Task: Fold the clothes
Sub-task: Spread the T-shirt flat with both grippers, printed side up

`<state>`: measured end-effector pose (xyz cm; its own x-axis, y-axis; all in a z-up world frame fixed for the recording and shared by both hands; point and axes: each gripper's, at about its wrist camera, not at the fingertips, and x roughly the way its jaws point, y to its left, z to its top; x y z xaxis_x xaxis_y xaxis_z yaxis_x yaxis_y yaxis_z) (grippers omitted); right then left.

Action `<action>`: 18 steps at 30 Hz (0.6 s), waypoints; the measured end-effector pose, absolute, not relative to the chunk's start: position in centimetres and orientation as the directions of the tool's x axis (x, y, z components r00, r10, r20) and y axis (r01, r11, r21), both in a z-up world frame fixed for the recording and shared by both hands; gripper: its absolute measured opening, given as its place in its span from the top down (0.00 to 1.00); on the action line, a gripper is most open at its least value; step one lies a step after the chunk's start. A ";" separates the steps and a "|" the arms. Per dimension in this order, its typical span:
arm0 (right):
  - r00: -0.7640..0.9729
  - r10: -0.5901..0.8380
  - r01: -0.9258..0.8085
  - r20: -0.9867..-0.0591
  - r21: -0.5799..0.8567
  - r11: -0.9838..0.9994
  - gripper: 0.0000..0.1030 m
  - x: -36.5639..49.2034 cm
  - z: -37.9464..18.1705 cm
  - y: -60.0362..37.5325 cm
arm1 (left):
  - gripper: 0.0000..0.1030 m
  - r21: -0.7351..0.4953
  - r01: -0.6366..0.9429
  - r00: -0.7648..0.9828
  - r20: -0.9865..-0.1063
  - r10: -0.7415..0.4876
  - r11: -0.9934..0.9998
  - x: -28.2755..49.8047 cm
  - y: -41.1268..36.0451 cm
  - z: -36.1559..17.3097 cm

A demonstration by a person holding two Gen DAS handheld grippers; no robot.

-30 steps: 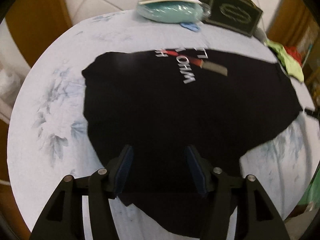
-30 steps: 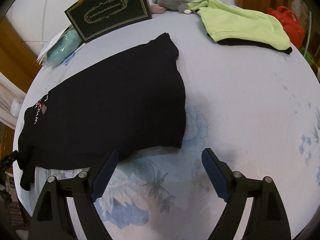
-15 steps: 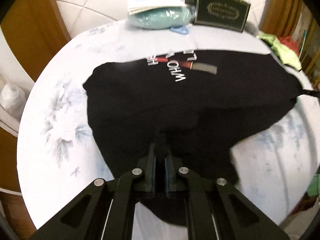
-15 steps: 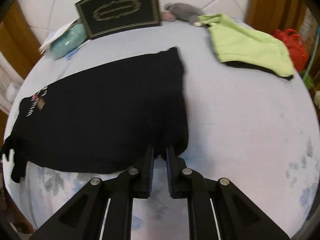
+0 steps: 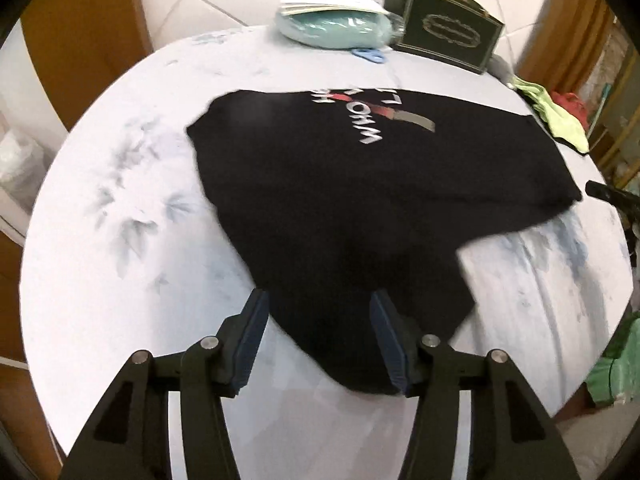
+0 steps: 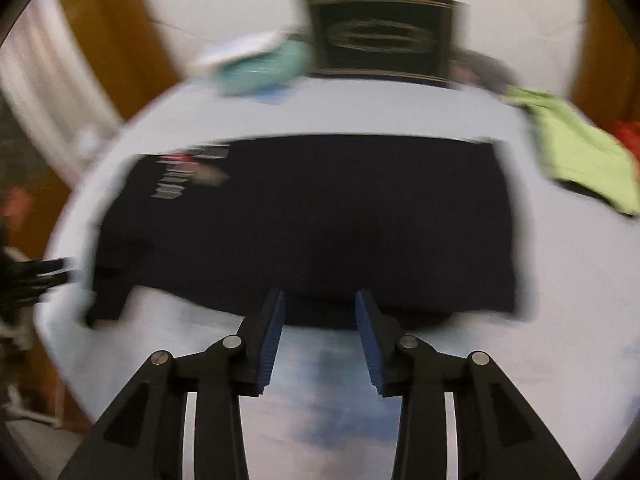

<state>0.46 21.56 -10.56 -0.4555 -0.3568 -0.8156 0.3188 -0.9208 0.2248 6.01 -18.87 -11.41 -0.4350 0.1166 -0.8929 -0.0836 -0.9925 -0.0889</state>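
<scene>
Black cotton T-shirt with white chest lettering: long axis runs crosswise ahead of your tongs; left gripper straddles its near flap, right gripper its near hem, both opening, pinching nothing.

Black cotton T-shirt with white lettering and a red-grey graphic lies flat, partly folded, on the pale floral-print table, near corner slightly rumpled.

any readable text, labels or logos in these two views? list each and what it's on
"WHOM", white letters seen upside down, on the black T-shirt.
A second white line beside it on the shirt runs under the fold; only partial letters show, not readable.
Gold oval emblem on the dark gift bag: lettering inside too small to read.
Right wrist view: motion-blurred, nothing readable.
</scene>
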 end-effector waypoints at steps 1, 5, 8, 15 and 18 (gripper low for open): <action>-0.444 -0.391 0.353 -0.806 0.244 -0.903 0.64 0.7 -10.8 19.2 | 0.48 -0.093 -0.090 -0.433 -0.893 0.123 -0.992 5.8 -19.0 -11.7; -0.376 -0.488 0.474 -0.787 0.289 -0.832 0.64 1.8 -12.3 10.5 | 0.48 -0.106 -0.124 -0.410 -0.900 0.148 -0.987 5.2 -18.8 -13.6; -0.343 -0.505 0.525 -0.792 0.284 -0.802 0.64 2.8 -13.6 5.9 | 0.48 -0.116 -0.123 -0.395 -0.905 0.156 -0.986 4.9 -18.7 -15.2; -0.313 -0.489 0.617 -0.814 0.217 -0.756 0.54 3.2 -15.1 -0.5 | 0.48 -0.133 -0.170 -0.370 -0.910 0.188 -0.976 4.7 -18.8 -16.8; -0.310 -0.478 0.644 -0.822 0.188 -0.741 0.54 3.0 -15.7 -2.2 | 0.48 -0.157 -0.174 -0.371 -0.904 0.212 -0.972 4.7 -19.1 -16.8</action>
<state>2.96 -2.17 -15.71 -0.3096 -0.4775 -0.8223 0.6442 -0.7414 0.1880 4.66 -19.10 -16.84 -0.3711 0.2122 -0.9040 -0.1743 -0.9722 -0.1566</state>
